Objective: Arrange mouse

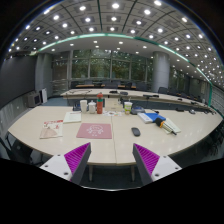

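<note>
Two purple-padded fingers of the tongs stood spread and empty above the near counter edge, well short of the mouse beside the pink mat, so the approach step remained: advance, then descend over it.

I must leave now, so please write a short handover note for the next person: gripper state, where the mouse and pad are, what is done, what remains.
Hand-held gripper: open, empty, held above the near edge of the table.
Mouse: on the table, beyond the fingers, to the right of the pink pad, not on it.
Done: nothing visible yet; the mouse is not grasped.
Left: probably reach forward, grasp the mouse, and set it in place, likely on the pad.
</note>
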Demonstrator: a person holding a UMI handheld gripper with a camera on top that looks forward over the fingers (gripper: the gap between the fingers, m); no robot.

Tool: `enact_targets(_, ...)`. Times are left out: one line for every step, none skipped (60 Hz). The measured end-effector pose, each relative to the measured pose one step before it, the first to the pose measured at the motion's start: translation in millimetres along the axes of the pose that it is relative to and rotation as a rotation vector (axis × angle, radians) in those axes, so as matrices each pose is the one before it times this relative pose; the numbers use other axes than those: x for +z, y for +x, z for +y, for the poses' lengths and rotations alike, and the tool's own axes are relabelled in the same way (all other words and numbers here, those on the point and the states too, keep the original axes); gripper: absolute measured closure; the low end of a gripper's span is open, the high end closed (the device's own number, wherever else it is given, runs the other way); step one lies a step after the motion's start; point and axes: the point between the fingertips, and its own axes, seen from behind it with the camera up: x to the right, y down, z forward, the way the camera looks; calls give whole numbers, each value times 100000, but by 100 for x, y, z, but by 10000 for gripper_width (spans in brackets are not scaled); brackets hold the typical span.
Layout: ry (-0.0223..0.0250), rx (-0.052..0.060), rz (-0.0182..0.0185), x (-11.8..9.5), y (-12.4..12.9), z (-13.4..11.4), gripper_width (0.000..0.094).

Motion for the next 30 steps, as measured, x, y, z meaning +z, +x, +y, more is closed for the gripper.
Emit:
enact_targets(-233,178,66,356,662,116,79)
enact_targets(-339,145,135,-8,106,86,79)
enact_targets(-307,100,112,31,135,83,80)
enact_targets(-297,63,138,68,186,101,80)
enact_targets(-238,35,177,112,232,105,81)
enact_targets(-186,17,203,134,238,108,80)
enact_targets(-146,13,231,172,260,110,79)
enact_targets(-305,-16,248,-281,-212,104,80)
enact_targets(-131,5,269,714,117,438,80)
enact_targets(-219,-65,177,248,122,170,81)
enact_targets(-175,-150,86,241,176,172,81)
enact_targets(-101,-189,26,204,166,176,80)
enact_targets(-116,-199,13,257,176,204,82)
enact_targets(-247,-178,127,219,211,251,81)
enact_targets(-446,-154,188,232,237,331,82)
enact_targets(-813,-65,236,-280,179,51,82)
enact_targets(-752,27,182,228,196,362,83)
enact_targets(-836,132,150,243,220,348,82)
enact_targets(-816,290,141,248,186,340,82)
enact_targets(-651,322,192,53,97,426,82)
enact_targets(-756,362,144,218,272,262,83)
enact_targets(-717,319,190,340,263,295,82)
enact_targets(-683,261,182,381,285,276,82)
enact_targets(-569,173,227,422,277,239,81)
enact_targets(-416,67,298,432,308,196,80)
enact_targets(-257,-19,377,477,333,144,78)
enact_targets(-165,-112,404,512,370,107,79)
enact_targets(-197,-161,325,618,480,-14,78)
enact_targets(-75,-335,499,578,202,115,78)
enact_targets(12,-362,298,536,279,43,78)
